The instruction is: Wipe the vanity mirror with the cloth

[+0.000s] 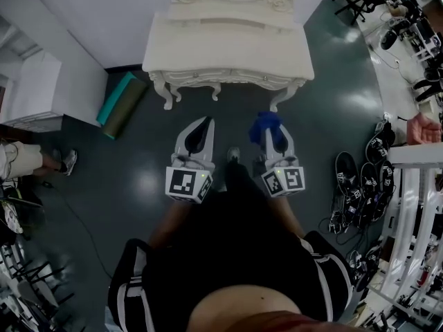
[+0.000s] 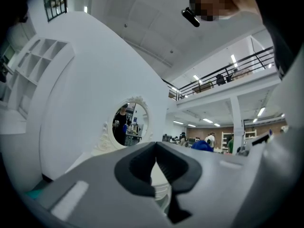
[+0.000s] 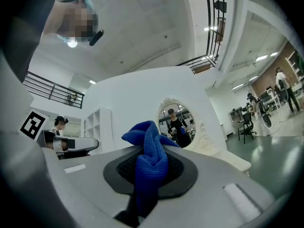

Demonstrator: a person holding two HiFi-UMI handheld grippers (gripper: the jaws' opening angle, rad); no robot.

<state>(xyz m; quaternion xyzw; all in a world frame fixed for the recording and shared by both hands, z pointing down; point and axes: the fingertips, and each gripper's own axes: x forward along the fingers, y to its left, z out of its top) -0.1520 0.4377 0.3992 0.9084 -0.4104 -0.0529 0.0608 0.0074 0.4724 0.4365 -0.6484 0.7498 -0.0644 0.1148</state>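
Approach step. Your right hand-held gripper [image 3: 151,167] clamps the blue cloth [image 3: 146,137]; your left hand-held gripper [image 2: 156,151] is closed, empty. The mirror [image 3: 176,123] stands at the tabletop's [image 1: 228,50] far edge, well apart from the cloth. Next, you likely raise the cloth to the glass.

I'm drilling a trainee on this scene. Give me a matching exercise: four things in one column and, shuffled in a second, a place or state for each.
Things:
1. cloth
2. left gripper
3. mirror
4. teal roll

Places or states:
A. on the floor beside the vanity
B. empty, jaws together
C. clamped in the right gripper
D. oval, white-rimmed

Pairs: 1-C, 2-B, 3-D, 4-A
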